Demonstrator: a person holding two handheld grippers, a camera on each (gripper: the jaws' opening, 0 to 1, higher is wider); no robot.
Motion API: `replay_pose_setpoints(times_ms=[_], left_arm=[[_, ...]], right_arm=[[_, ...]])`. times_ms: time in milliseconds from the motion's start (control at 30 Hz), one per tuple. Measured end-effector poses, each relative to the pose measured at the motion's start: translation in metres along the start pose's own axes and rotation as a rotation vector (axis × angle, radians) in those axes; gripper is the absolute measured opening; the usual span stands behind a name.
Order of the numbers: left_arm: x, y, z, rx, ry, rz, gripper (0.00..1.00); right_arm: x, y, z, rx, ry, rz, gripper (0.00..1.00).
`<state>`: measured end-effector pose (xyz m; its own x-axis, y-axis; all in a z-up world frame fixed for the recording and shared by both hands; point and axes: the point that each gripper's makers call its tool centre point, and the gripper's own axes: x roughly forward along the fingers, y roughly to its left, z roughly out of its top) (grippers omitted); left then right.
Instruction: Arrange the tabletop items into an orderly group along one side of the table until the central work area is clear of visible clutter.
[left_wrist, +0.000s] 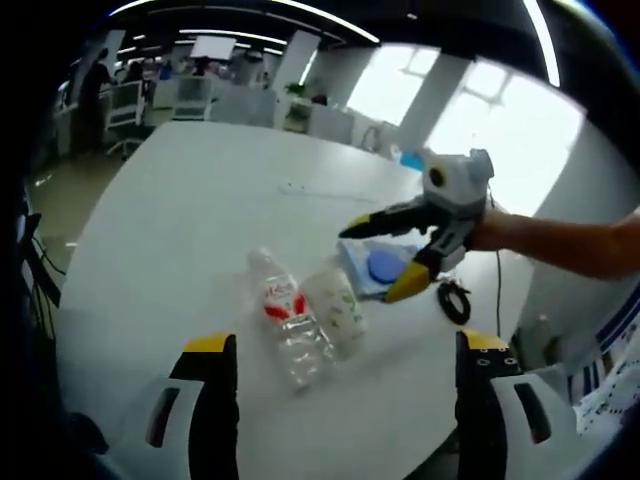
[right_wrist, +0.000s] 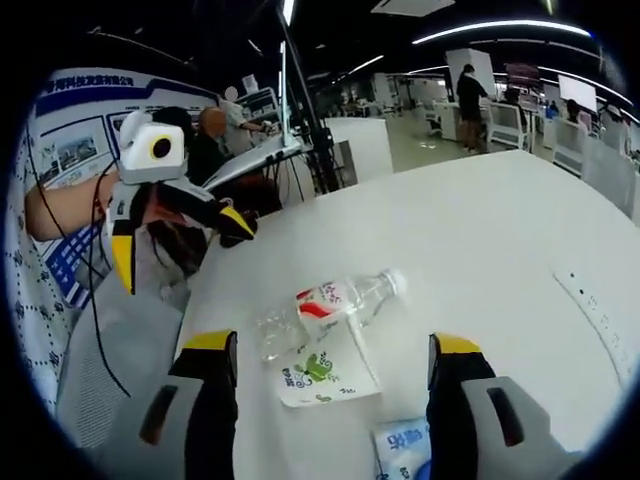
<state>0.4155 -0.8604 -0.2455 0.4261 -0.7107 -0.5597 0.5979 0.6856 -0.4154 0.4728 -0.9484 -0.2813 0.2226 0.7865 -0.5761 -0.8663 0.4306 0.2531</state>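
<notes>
Looking along the left gripper (left_wrist: 340, 400), I see its yellow-tipped jaws spread wide with nothing between them, above the white round table (left_wrist: 180, 230). Ahead lies a clear plastic water bottle with a red label (left_wrist: 285, 318) on its side, touching a flat white packet with green print (left_wrist: 335, 310). Beyond, the right gripper (left_wrist: 385, 258), jaws parted, hovers over a pale blue packet with a round blue spot (left_wrist: 375, 268); a black cable loop (left_wrist: 455, 300) lies beside it.

In the right gripper view, the right gripper (right_wrist: 330, 395) is open and empty; the bottle (right_wrist: 330, 305) looks empty or nearly so, and the white packet (right_wrist: 322, 372) partly overlaps it. Being round, the bottle could roll off if nudged.
</notes>
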Motion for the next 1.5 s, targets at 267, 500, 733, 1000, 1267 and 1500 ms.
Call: replay_pose_setpoints(times_ms=[267, 500, 733, 1000, 1267, 1500], left_arm=[[0.000, -0.003, -0.007, -0.013, 0.001, -0.010, 0.86], [-0.002, 0.000, -0.012, -0.025, -0.003, -0.007, 0.85], [-0.002, 0.003, -0.015, -0.042, -0.008, -0.003, 0.85], [-0.002, 0.002, -0.020, -0.054, -0.011, -0.002, 0.84], [-0.005, 0.006, -0.019, -0.058, -0.022, 0.003, 0.83], [-0.008, 0.010, -0.016, -0.059, -0.032, 0.010, 0.82]], right_arm=[[0.008, 0.001, -0.008, -0.042, 0.078, 0.061, 0.67], [0.017, -0.001, -0.011, -0.058, 0.125, 0.115, 0.61], [0.022, -0.001, -0.014, -0.070, 0.171, 0.170, 0.54], [0.029, -0.003, -0.020, -0.066, 0.224, 0.231, 0.49], [0.034, -0.002, -0.018, -0.061, 0.266, 0.302, 0.41], [0.037, -0.001, -0.023, -0.060, 0.319, 0.356, 0.34]])
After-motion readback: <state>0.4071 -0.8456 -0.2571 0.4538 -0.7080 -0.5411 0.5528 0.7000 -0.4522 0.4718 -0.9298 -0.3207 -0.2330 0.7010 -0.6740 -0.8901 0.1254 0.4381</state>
